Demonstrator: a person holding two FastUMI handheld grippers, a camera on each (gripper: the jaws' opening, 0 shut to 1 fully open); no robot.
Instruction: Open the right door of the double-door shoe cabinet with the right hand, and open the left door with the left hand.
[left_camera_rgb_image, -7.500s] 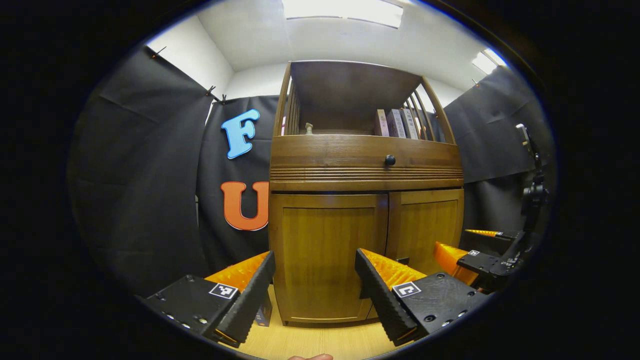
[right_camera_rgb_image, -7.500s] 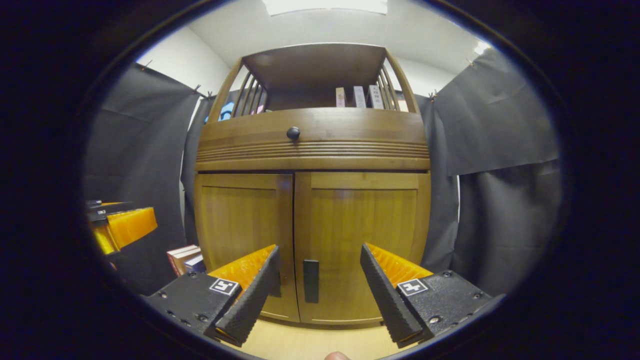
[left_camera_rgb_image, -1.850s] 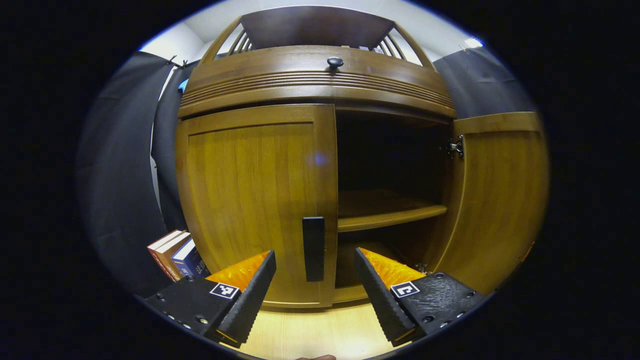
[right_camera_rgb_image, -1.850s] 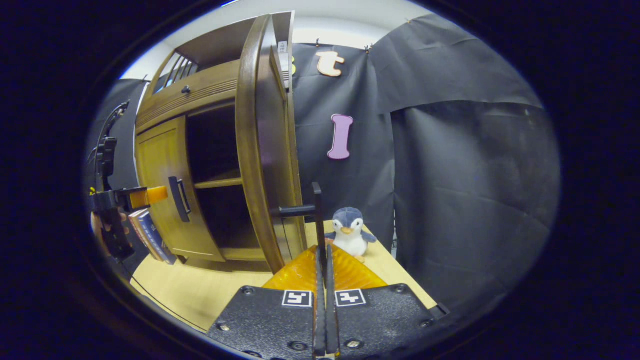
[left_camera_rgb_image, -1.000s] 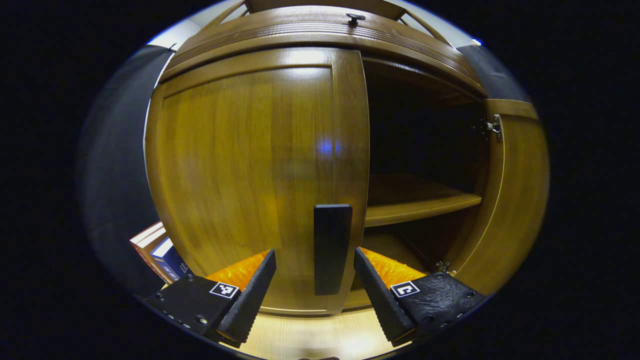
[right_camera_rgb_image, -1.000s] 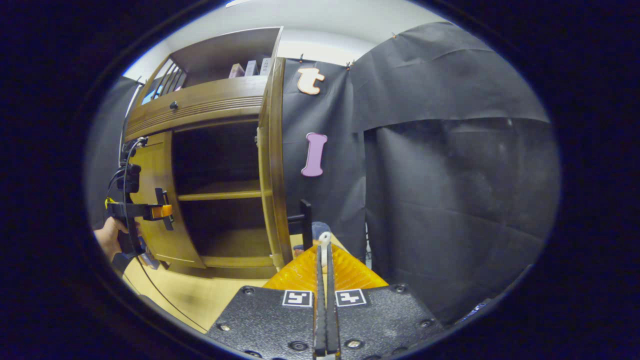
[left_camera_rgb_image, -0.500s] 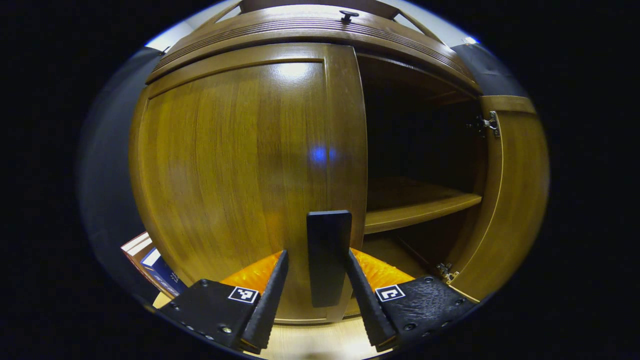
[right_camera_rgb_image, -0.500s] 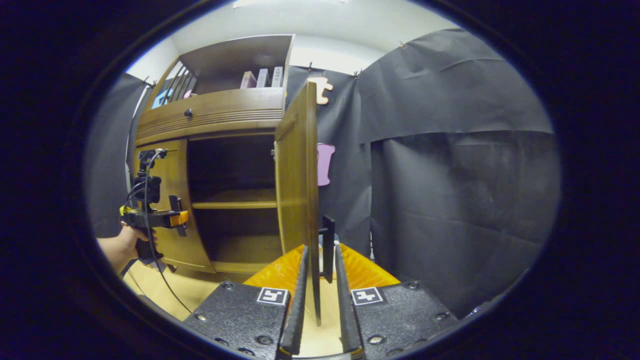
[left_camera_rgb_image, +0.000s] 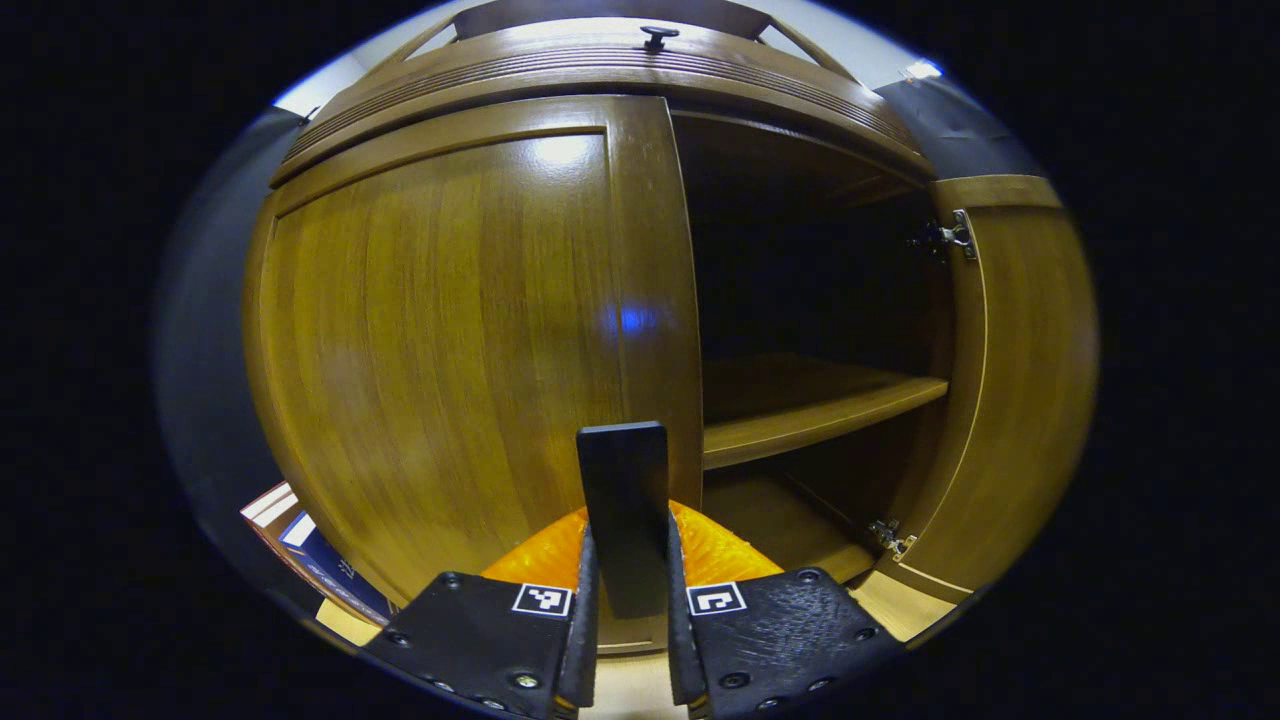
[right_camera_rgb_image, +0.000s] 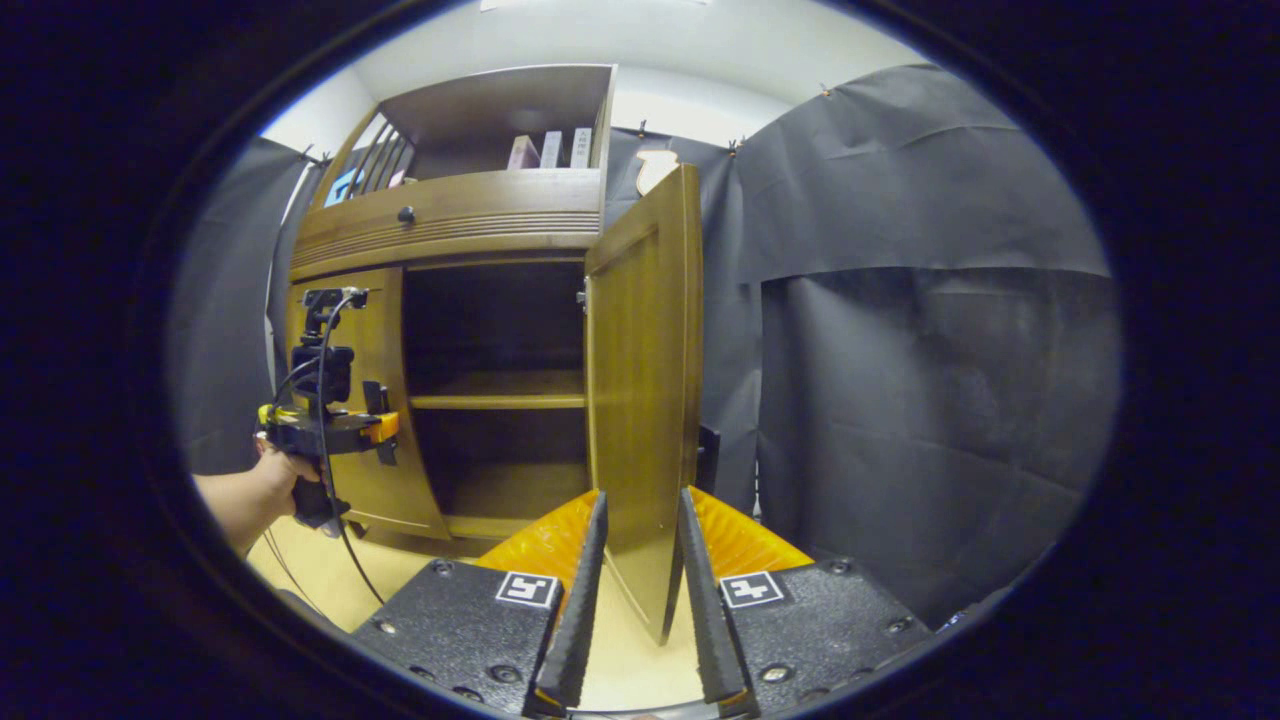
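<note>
Fingers of the left gripper (left_camera_rgb_image: 627, 640) are clamped on the handle (left_camera_rgb_image: 623, 515) of the shut left door (left_camera_rgb_image: 470, 350), ready to pull, while the right gripper (right_camera_rgb_image: 633, 600) fingers stand apart astride the free edge of the open right door (right_camera_rgb_image: 640, 400), one of two cabinet doors.

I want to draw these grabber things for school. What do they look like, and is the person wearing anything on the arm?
Each gripper, left gripper and right gripper, has two wedge-shaped fingers with ridged inner faces on dark, speckled, screwed blocks, each with a small black-and-white square marker. From afar, the left one has a dark pistol handle, a thin black cable and a device on top. The forearm shows bare, no sleeve.
</note>
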